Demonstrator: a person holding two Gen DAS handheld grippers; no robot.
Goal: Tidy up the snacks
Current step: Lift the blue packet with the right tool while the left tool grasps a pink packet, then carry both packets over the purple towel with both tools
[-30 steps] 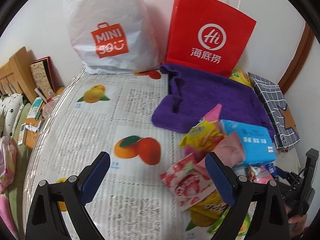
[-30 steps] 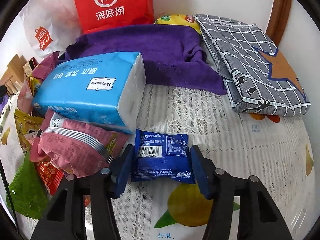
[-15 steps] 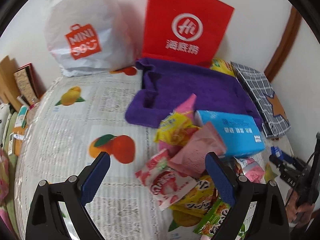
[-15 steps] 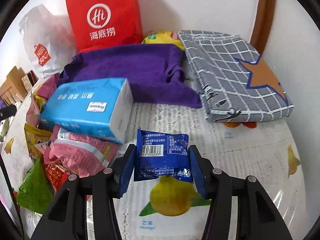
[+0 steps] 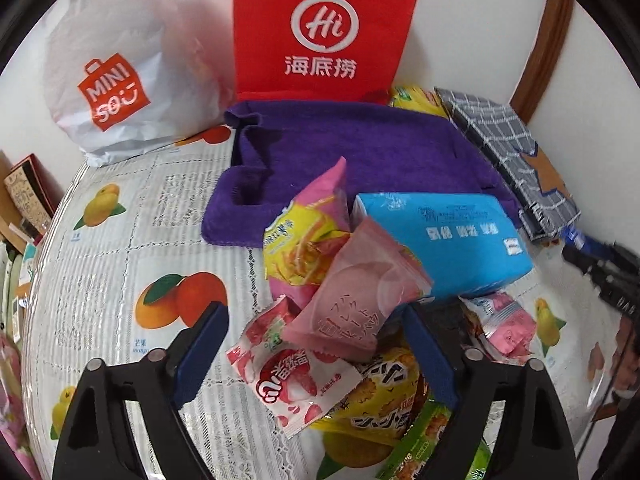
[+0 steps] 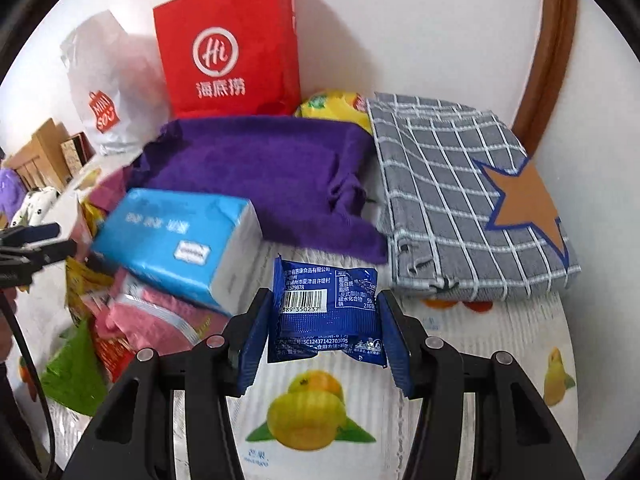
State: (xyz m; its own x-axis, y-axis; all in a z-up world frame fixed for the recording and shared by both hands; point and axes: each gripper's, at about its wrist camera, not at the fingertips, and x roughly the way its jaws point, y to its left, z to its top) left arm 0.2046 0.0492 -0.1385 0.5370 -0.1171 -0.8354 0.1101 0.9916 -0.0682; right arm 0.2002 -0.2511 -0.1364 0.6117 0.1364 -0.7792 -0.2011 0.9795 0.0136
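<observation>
Between the right fingers (image 6: pixel 256 344), blue packet (image 6: pixel 326 314) lies crosswise.

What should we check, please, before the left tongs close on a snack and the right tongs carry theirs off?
1. Right tongs grip the blue packet on both sides: ok.
2. Blue packet lifted off the fruit-print tablecloth: ok, it hangs above the cloth.
3. Left tongs closing around one snack only: not ok; the pale pink packet and the strawberry candy packet both lie between them.
4. Left pads touching a packet: cannot tell; none looks pressed yet.
5. Blue tissue pack clear of the left tongs: not ok, it lies close behind the right-hand finger.
6. A container set out for the snacks: cannot tell.
</observation>
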